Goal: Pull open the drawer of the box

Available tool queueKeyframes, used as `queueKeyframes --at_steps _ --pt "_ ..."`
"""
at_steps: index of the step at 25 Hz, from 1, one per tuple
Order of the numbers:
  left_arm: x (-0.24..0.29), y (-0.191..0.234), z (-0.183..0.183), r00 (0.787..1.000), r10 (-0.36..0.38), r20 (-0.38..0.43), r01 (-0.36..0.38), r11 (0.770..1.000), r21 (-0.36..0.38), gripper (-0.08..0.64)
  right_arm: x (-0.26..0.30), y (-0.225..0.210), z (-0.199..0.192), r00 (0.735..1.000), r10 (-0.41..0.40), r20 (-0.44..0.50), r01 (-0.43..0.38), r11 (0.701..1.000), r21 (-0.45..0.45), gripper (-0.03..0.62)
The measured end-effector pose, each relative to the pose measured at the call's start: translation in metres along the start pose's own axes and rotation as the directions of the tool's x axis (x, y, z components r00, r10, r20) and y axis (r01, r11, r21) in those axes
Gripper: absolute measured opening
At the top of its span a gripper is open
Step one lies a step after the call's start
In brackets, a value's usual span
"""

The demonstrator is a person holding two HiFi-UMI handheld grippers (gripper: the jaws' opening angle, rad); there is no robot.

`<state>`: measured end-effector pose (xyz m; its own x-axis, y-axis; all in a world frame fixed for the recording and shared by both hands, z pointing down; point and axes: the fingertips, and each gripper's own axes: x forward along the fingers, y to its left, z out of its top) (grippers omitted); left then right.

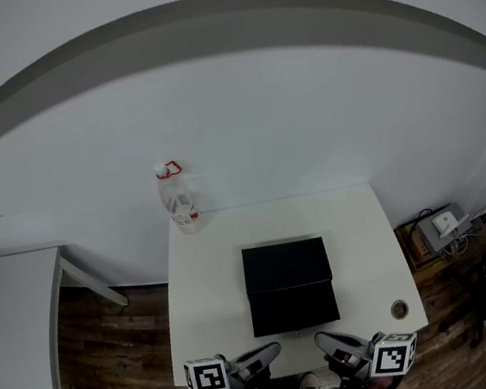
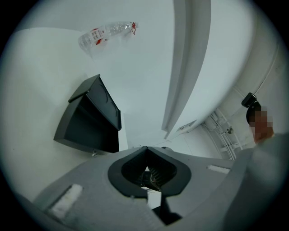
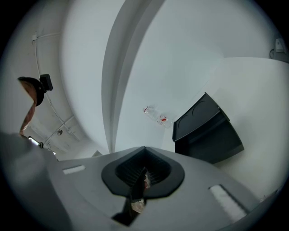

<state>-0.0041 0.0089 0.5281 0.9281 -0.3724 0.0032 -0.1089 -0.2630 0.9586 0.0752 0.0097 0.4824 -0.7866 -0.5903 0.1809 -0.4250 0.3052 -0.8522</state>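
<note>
A black box (image 1: 290, 285) stands in the middle of the white table (image 1: 208, 315), with its front face toward me. In the left gripper view the box (image 2: 92, 119) shows a small knob (image 2: 94, 154) at the lower edge of its front. The right gripper view shows the box (image 3: 205, 131) at the right. My left gripper (image 1: 273, 349) hovers at the table's near edge, left of the box front, jaws shut and empty (image 2: 145, 148). My right gripper (image 1: 321, 339) is beside it on the right, also shut on nothing (image 3: 144, 148). Neither touches the box.
A clear plastic bottle (image 1: 177, 200) with a red cap ring stands at the table's far left corner. A small round object (image 1: 399, 309) lies near the front right corner. A white side table (image 1: 16, 328) is at the left; a device with cables (image 1: 442, 225) sits on the floor at the right.
</note>
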Motion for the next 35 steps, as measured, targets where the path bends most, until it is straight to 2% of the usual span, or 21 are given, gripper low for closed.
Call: queueKeyframes --at_steps 9,18,35 --pt "0.004 -0.001 -0.004 1.0 0.013 -0.005 -0.012 1.0 0.013 0.003 0.0 0.006 -0.022 0.998 0.04 -0.044 -0.038 0.998 0.051 0.005" --pt "0.002 -0.001 -0.009 1.0 0.013 0.008 -0.013 1.0 -0.024 0.003 -0.002 0.006 -0.03 0.997 0.045 -0.061 -0.042 0.997 0.06 0.005" --pt "0.003 -0.001 -0.011 1.0 0.017 0.019 -0.016 0.999 -0.051 0.003 -0.003 0.007 -0.033 0.997 0.047 -0.064 -0.043 0.997 0.06 0.005"
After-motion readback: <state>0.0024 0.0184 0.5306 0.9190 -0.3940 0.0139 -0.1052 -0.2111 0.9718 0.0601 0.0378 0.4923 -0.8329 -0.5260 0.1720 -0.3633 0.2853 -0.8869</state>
